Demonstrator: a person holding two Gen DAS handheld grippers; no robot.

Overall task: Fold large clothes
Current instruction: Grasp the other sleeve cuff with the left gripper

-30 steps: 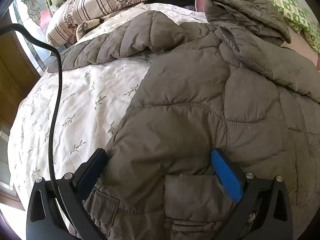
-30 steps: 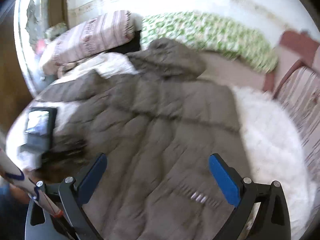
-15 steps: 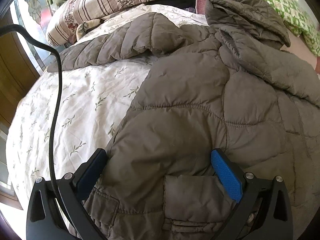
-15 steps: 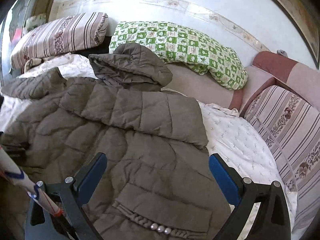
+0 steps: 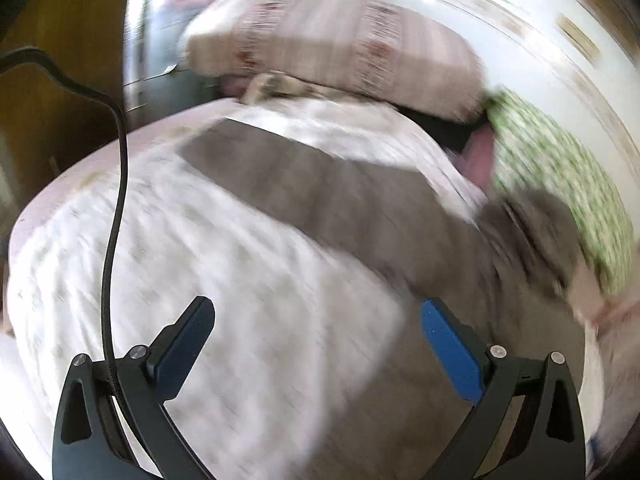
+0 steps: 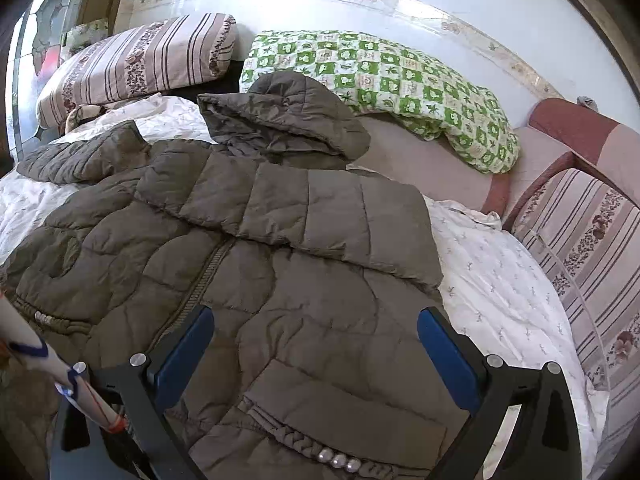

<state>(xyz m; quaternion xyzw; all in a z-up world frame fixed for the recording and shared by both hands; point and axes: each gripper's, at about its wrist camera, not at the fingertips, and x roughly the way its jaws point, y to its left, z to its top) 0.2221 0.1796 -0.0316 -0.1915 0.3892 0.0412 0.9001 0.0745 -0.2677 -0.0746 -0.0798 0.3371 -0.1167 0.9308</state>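
Observation:
A large grey-brown quilted hooded jacket (image 6: 280, 280) lies spread on the bed, front up. Its right sleeve (image 6: 288, 208) is folded across the chest, its left sleeve (image 6: 80, 156) stretches out to the left, and its hood (image 6: 288, 116) lies toward the pillows. My right gripper (image 6: 316, 344) is open and empty above the jacket's lower right front, near a pocket with pearl beads (image 6: 340, 460). My left gripper (image 5: 316, 344) is open and empty over the white sheet (image 5: 240, 320), left of the jacket; this view is blurred, and the outstretched sleeve (image 5: 320, 188) runs ahead of it.
A striped pillow (image 6: 136, 64) and a green checked pillow (image 6: 392, 88) lie at the head of the bed. A striped cushion (image 6: 592, 248) sits at the right. A black cable (image 5: 116, 220) hangs by the left gripper. A wooden wall (image 5: 60, 32) stands at the left.
My left gripper has swung left off the jacket's hem and now looks over the bare sheet toward the outstretched sleeve. My right gripper has barely shifted over the jacket's lower right front.

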